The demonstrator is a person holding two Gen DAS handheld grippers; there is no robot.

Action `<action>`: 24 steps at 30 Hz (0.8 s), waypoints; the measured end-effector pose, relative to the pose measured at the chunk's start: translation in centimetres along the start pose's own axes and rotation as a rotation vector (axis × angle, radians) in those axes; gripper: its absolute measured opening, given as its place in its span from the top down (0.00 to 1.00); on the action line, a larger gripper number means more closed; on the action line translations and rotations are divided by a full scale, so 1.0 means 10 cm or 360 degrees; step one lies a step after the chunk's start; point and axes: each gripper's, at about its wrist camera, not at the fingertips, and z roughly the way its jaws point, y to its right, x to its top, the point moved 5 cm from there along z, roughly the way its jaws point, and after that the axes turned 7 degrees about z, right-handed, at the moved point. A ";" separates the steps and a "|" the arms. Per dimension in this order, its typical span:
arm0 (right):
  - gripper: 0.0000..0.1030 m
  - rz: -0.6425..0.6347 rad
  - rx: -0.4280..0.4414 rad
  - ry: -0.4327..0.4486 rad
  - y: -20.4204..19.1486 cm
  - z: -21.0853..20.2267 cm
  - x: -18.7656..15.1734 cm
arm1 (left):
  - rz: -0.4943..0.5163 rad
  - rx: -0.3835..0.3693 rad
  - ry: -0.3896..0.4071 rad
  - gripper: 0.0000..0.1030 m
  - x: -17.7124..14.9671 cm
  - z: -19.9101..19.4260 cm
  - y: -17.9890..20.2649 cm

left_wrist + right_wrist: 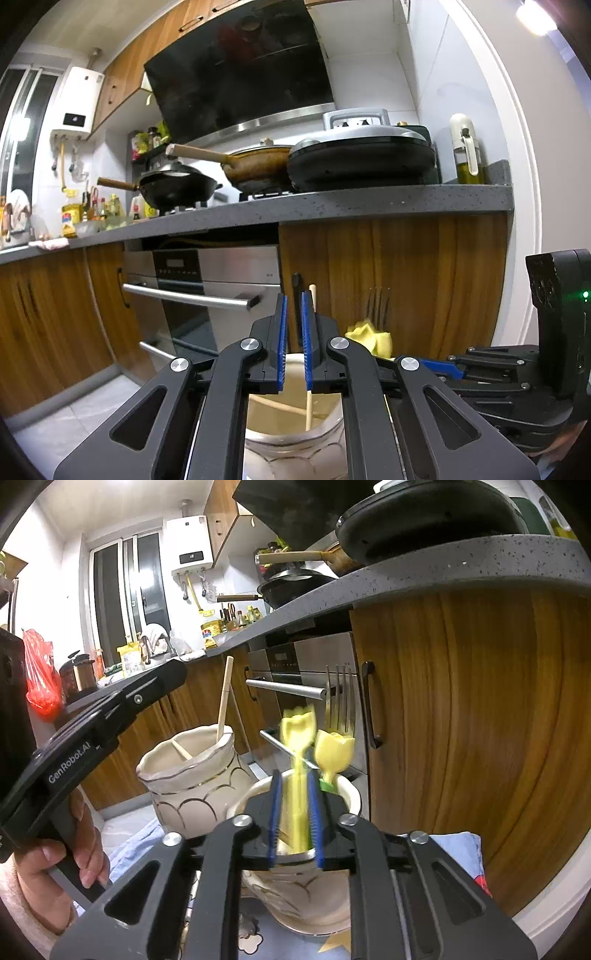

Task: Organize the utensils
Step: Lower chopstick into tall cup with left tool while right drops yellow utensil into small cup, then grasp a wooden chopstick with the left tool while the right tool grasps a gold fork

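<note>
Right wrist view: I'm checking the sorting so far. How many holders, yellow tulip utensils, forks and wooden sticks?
Ceramic holders: 2
Yellow tulip utensils: 2
Metal forks: 1
Wooden sticks: 2
Total: 7

words: "GenRobot.AI" | color: white letters | on: the black left gripper (155, 686), along its side, in the right wrist view | other labels: bottles and packs far back on the counter (424, 566), too small to read
</note>
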 end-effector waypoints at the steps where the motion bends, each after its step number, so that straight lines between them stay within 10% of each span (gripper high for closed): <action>1: 0.75 0.0002 0.0008 0.0009 0.00 -0.03 0.00 | 0.0006 -0.0002 0.0003 0.90 0.01 0.00 0.01; 11: 0.72 0.0036 -0.0056 0.0072 0.03 -0.42 -0.02 | -0.0016 -0.0004 0.0029 0.83 0.20 -0.22 0.02; 24: 0.33 -0.0014 -0.0065 -0.0078 -0.16 -0.68 -0.51 | -0.0203 0.0066 -0.0289 0.46 -0.42 -0.91 -0.13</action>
